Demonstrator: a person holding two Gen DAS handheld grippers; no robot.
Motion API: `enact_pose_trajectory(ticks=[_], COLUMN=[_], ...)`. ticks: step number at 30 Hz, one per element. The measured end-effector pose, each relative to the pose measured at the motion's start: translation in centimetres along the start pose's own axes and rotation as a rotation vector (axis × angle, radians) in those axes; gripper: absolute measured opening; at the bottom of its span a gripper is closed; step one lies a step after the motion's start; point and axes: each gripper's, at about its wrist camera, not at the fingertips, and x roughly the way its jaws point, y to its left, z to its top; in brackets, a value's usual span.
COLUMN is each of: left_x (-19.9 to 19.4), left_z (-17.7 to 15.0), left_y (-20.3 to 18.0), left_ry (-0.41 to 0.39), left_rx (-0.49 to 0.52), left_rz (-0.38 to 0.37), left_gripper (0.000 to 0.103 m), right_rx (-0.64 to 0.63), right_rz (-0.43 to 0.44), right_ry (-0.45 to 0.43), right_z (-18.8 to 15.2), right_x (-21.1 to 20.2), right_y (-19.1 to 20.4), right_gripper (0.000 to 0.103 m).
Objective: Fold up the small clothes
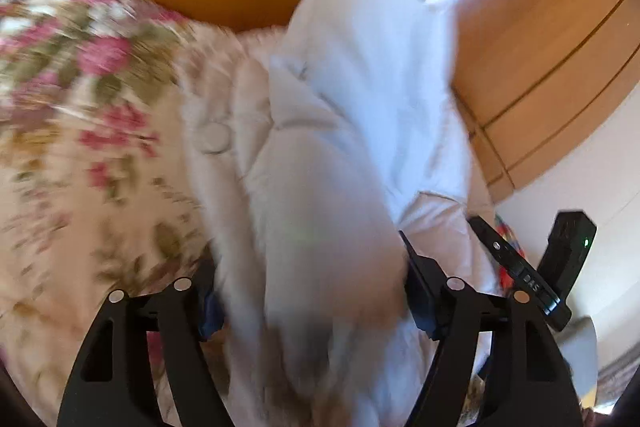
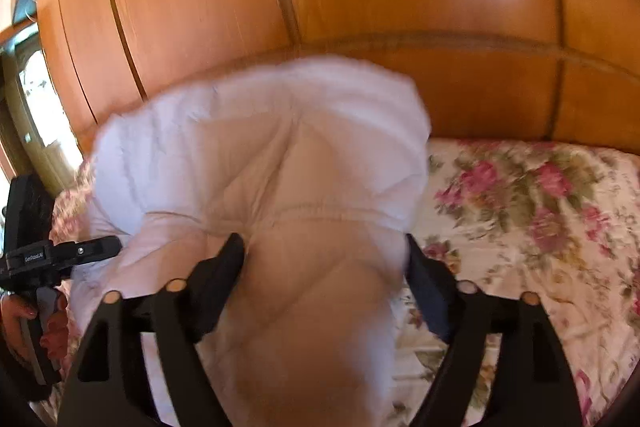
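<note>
A small white garment hangs bunched and blurred above the floral bedspread. In the left wrist view my left gripper has its fingers spread wide with the cloth draped between and over them. The garment also fills the right wrist view. My right gripper stands wide too, with cloth lying between its fingers. The fingertips are partly hidden by fabric, so a pinch cannot be confirmed. The other gripper shows at the right of the left wrist view, and at the left edge of the right wrist view.
A glossy wooden headboard rises behind the bed. The floral bedspread extends to the right in the right wrist view. A white wall and wooden panels lie to the right in the left wrist view.
</note>
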Motion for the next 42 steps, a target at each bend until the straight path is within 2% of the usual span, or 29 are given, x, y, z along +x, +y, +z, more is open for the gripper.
enact_pose_trajectory(ticks=[3, 5, 8, 10, 12, 13, 15, 16, 18, 23, 27, 28, 29, 30, 31, 32, 34, 36, 38, 40, 42], left_x=[-5.4, -7.5, -6.5, -4.5, -1.5, 0.4, 2.3, 3.9, 6.1, 6.8, 5.8, 5.3, 5.1, 4.0, 3.1, 2.2, 0.3, -1.4, -2.6, -4.0, -5.0], left_z=[-0.6, 0.3, 3.3, 4.2, 5.8, 6.8, 8.2, 8.7, 8.7, 7.1, 6.4, 6.2, 5.8, 5.1, 4.6, 4.1, 2.3, -0.1, -1.9, -4.1, -5.8], left_y=[-1.1, -2.9, -7.6, -10.1, -11.1, -10.8, -9.4, -7.5, -3.8, -2.1, -3.4, -4.2, -3.9, -4.4, -4.5, -4.7, -5.4, -6.2, -6.7, -7.2, -7.2], left_ry=[-0.165, -0.233, -0.227, -0.212, -0.189, -0.181, -0.151, -0.113, -0.064, -0.088, -0.098, -0.108, -0.118, -0.135, -0.149, -0.161, -0.17, -0.177, -0.182, -0.187, -0.18], left_rx=[0.042, 0.137, 0.287, 0.357, 0.396, 0.404, 0.364, 0.296, 0.173, 0.181, 0.22, 0.229, 0.233, 0.234, 0.235, 0.236, 0.239, 0.252, 0.265, 0.258, 0.242], left_rz=[0.02, 0.039, 0.051, 0.07, 0.133, 0.197, 0.288, 0.32, 0.287, 0.294, 0.304, 0.303, 0.302, 0.296, 0.287, 0.277, 0.256, 0.268, 0.286, 0.317, 0.312], left_gripper=[0.069, 0.054, 0.053, 0.053, 0.053, 0.053, 0.051, 0.047, 0.047, 0.047, 0.047, 0.047, 0.048, 0.051, 0.058, 0.07, 0.089, 0.089, 0.096, 0.099, 0.099], right_rx=[-0.036, -0.057, -0.053, -0.079, -0.101, -0.106, -0.13, -0.143, -0.131, -0.175, -0.179, -0.18, -0.178, -0.171, -0.164, -0.164, -0.171, -0.152, -0.121, -0.091, -0.075], right_rz=[-0.016, -0.041, -0.048, -0.067, -0.076, -0.077, -0.094, -0.087, -0.07, -0.118, -0.124, -0.123, -0.126, -0.134, -0.136, -0.134, -0.177, -0.189, -0.193, -0.196, -0.198], right_ry=[-0.058, -0.044, 0.004, 0.036, 0.064, 0.079, 0.116, 0.122, 0.134, 0.124, 0.077, 0.065, 0.058, 0.053, 0.042, 0.039, 0.053, 0.056, 0.061, 0.081, 0.095], right_z=[0.5, 1.7, 3.3, 4.2, 4.9, 4.8, 4.4, 4.0, 3.4, 2.6, 2.0, 2.0, 2.0, 2.0, 1.7, 1.4, 0.5, -0.3, -1.2, -2.2, -3.1], right_x=[-2.7, -2.5, -0.9, 0.9, 2.8, 3.6, 5.6, 6.6, 7.9, 9.7, 8.7, 7.9, 6.9, 6.0, 4.8, 3.9, 1.9, -0.1, -1.7, -3.2, -4.4], right_y=[1.0, 1.9, 2.8, 3.9, 4.6, 4.5, 4.9, 5.0, 5.1, 6.2, 6.0, 6.0, 6.0, 6.1, 6.5, 6.8, 7.7, 8.2, 8.5, 8.8, 9.2], right_gripper=[0.081, 0.068, 0.054, 0.051, 0.051, 0.053, 0.054, 0.054, 0.054, 0.056, 0.058, 0.065, 0.076, 0.081, 0.082, 0.082, 0.082, 0.086, 0.091, 0.092, 0.094])
